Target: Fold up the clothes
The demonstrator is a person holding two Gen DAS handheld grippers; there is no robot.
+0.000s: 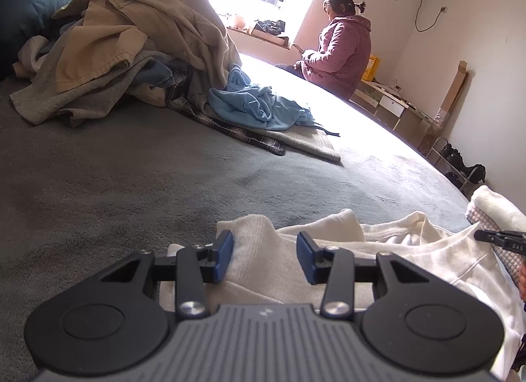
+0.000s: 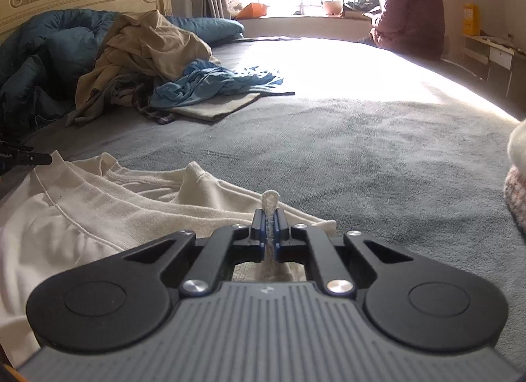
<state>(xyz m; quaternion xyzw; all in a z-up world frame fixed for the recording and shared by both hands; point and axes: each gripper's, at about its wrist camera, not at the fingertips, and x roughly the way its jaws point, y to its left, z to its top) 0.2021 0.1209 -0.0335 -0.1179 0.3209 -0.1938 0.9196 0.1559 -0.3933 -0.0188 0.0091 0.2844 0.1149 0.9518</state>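
A cream-white sweatshirt lies crumpled on the grey bed cover just in front of both grippers. My left gripper stands open over a ribbed edge of it. The cloth lies between the blue pads, which do not squeeze it. In the right wrist view the sweatshirt spreads out to the left, its neckline showing. My right gripper is shut on a thin fold of its edge, which sticks up between the pads. The tip of each gripper shows at the edge of the other's view.
A pile of beige and grey clothes with a light blue garment sits at the far left of the bed, beside a blue duvet. A person in a pink jacket sits on the far edge. Fluffy folded items lie at right.
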